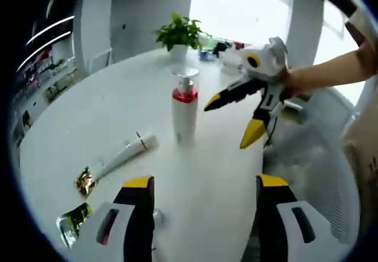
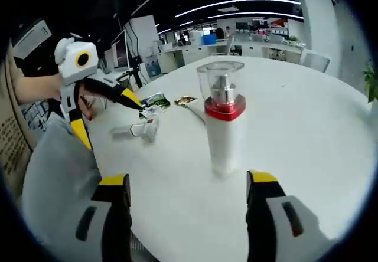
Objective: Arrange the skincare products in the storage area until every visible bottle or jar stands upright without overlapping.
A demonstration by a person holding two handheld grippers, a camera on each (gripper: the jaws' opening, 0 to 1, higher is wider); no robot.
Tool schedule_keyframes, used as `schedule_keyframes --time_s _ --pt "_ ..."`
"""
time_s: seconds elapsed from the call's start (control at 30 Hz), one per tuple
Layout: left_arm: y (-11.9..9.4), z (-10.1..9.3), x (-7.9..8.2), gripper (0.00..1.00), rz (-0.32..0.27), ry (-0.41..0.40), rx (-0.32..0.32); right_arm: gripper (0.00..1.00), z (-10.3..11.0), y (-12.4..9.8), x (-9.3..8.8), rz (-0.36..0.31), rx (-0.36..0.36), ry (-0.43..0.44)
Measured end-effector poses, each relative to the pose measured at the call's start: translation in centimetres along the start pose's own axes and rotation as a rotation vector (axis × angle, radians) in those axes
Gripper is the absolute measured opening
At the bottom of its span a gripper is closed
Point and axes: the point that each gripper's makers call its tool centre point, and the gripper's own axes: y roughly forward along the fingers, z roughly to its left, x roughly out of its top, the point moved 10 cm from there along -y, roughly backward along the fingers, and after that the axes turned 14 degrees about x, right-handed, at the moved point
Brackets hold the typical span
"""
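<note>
On a round white worktop in an open-plan office, a white pump bottle with a red collar and clear cap stands upright near the middle, touching nothing. In the left gripper view my left tool rises from the near edge with its yellow-tipped jaws spread wide and nothing between them; the bottle stands beyond them, well apart. Left of the bottle a white tube with a gold end lies flat on its side, and nearer the left edge lies a crumpled green and silver sachet. A potted green plant sits at the far side of the worktop, with a few small items I cannot make out beside it. My right tool enters from the right, held in my hand, its jaws parted and empty, just right of the bottle. In the right gripper view that same tool's jaws stand wide apart at the near edge, holding nothing, with the bottle upright just beyond them. Farther left lie the tube and the sachet. A grey mesh chair sits at the worktop's right edge.
</note>
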Motion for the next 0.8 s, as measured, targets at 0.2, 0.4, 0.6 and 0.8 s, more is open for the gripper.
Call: schedule_keyframes --time_s 0.2,0.4,0.6,0.8 --pt "-2.9 0.4 -1.7 0.83 -0.012 -0.096 0.045 0.85 2.0 0.2 0.0 -0.104 -0.025 0.113" --pt "-5.5 0.7 -4.3 0.87 0.008 -0.186 0.105 0.89 3.7 0.4 0.1 -0.140 -0.072 0.163" --pt "-7.6 -0.3 -7.2 0.89 0.018 -0.280 0.135 0.94 6.0 0.4 -0.3 -0.122 -0.120 0.148" --pt "-9.1 -0.9 -8.8 0.90 0.030 -0.332 0.158 0.95 7.1 0.3 0.2 -0.097 -0.121 0.119"
